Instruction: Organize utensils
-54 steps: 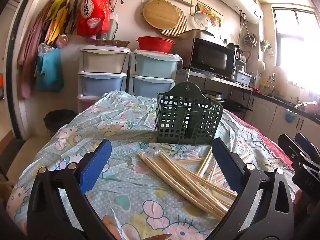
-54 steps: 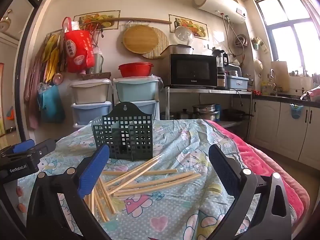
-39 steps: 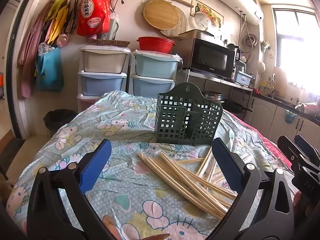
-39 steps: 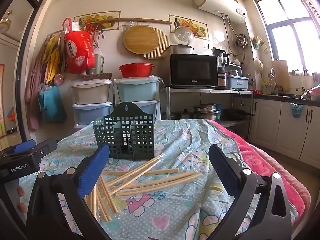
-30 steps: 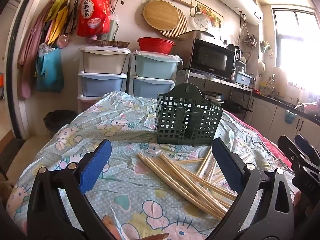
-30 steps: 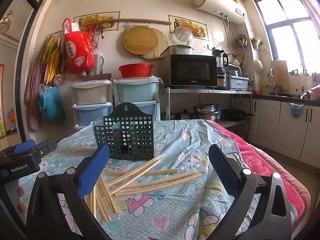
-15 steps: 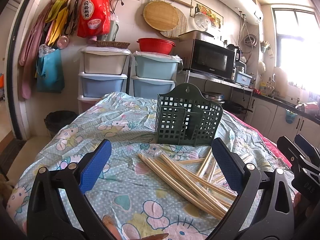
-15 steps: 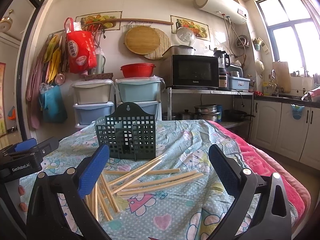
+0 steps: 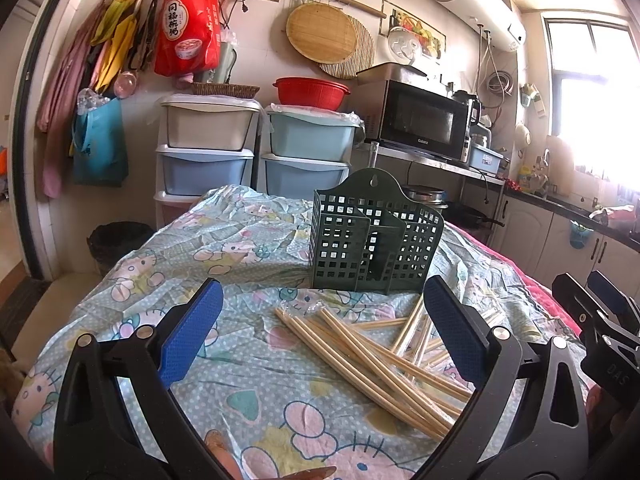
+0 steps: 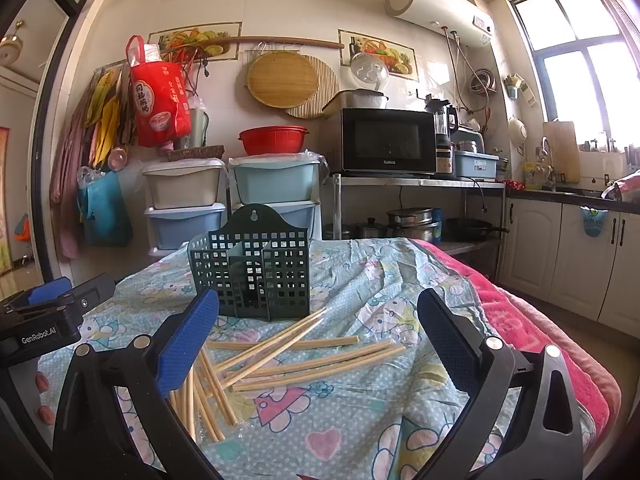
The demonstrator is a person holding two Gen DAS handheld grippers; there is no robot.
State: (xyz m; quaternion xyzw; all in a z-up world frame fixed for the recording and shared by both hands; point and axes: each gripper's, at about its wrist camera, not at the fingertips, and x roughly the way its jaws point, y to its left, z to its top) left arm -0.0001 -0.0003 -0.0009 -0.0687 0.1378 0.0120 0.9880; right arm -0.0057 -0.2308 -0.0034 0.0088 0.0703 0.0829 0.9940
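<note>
The left gripper (image 9: 322, 320) is hovering over the tablecloth (image 9: 224, 240) with its jaws spread wide and nothing between them. Ahead of it, the green basket (image 9: 374, 240) is standing upright on the cloth, and the chopsticks (image 9: 372, 360) are lying scattered just in front of the basket. The right gripper (image 10: 318, 328) is hanging wide apart too, holding nothing, above the same chopsticks.
</note>
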